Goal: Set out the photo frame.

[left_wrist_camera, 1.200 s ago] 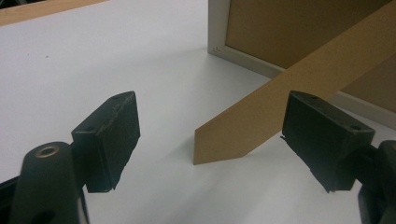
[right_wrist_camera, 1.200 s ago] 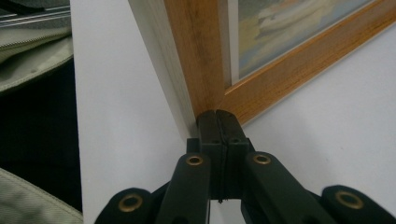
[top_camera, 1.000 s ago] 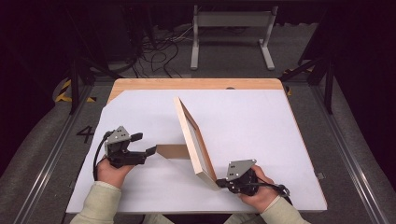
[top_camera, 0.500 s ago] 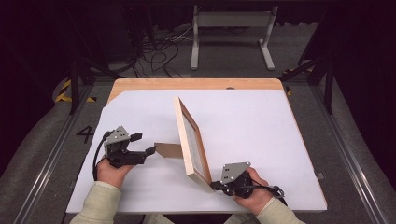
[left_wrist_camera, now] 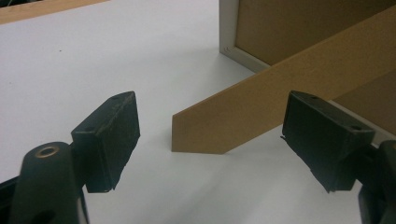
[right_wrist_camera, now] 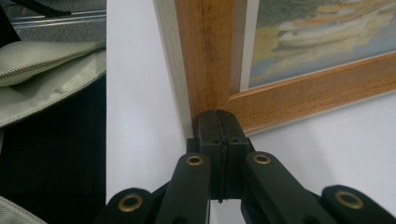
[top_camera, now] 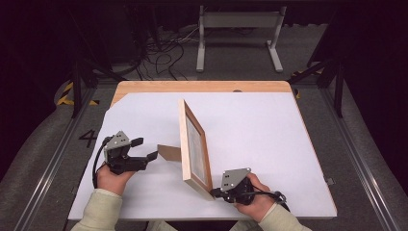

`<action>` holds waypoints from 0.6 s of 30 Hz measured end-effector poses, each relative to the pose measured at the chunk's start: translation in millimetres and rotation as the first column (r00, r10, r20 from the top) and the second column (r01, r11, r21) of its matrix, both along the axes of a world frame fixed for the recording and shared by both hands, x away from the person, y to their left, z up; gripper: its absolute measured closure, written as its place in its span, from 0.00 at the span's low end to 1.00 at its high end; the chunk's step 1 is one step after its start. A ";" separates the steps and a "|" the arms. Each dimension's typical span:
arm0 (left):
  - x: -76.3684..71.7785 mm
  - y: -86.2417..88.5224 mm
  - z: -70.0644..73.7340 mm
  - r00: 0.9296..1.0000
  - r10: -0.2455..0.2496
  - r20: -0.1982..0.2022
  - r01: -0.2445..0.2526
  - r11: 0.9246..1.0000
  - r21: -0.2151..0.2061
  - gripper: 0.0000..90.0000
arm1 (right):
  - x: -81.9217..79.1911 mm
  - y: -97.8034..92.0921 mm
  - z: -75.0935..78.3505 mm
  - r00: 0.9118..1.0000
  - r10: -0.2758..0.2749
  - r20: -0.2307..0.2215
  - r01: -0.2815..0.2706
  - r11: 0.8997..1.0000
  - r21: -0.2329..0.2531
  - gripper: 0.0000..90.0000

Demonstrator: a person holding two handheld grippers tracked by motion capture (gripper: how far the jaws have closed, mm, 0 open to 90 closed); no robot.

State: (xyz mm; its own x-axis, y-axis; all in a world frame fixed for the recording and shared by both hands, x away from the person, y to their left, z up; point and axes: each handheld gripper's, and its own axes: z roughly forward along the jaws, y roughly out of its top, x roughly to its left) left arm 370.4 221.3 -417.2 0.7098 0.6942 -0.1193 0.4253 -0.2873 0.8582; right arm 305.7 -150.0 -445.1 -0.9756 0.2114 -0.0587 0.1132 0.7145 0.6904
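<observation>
Right hand-held gripper [top_camera: 216, 193]: jaws pressed together, tips butted against the near bottom corner of the picture frame [top_camera: 194, 144], nudging rather than clamping. Since a second ago, drawn nearer the desk's [top_camera: 269, 134] front edge, and the frame's near end swung that way with it. Left hand-held gripper [top_camera: 153, 155]: jaws wide apart, poised just short of the brown easel-back stand [top_camera: 168, 152], much as before. Frame upright near desk centre, propped on that stand, painted side toward the right. Probably a repositioning step under way; left grasp on the stand looks likely to follow.
</observation>
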 end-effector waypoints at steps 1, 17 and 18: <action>-1.1 1.2 -0.2 1.000 0.005 -0.004 -0.005 1.000 -0.002 0.22 | 0.2 0.9 -0.1 1.000 0.002 -0.001 -0.002 1.000 0.001 1.00; -16.2 20.5 -4.0 0.998 0.062 -0.015 -0.062 0.998 -0.002 0.21 | 6.2 26.5 -4.3 0.998 0.069 -0.005 -0.069 0.998 0.003 1.00; -17.1 21.9 -4.3 0.998 0.066 -0.016 -0.066 0.998 0.002 0.21 | 6.2 26.5 -4.3 0.998 0.069 -0.005 -0.069 0.998 0.003 1.00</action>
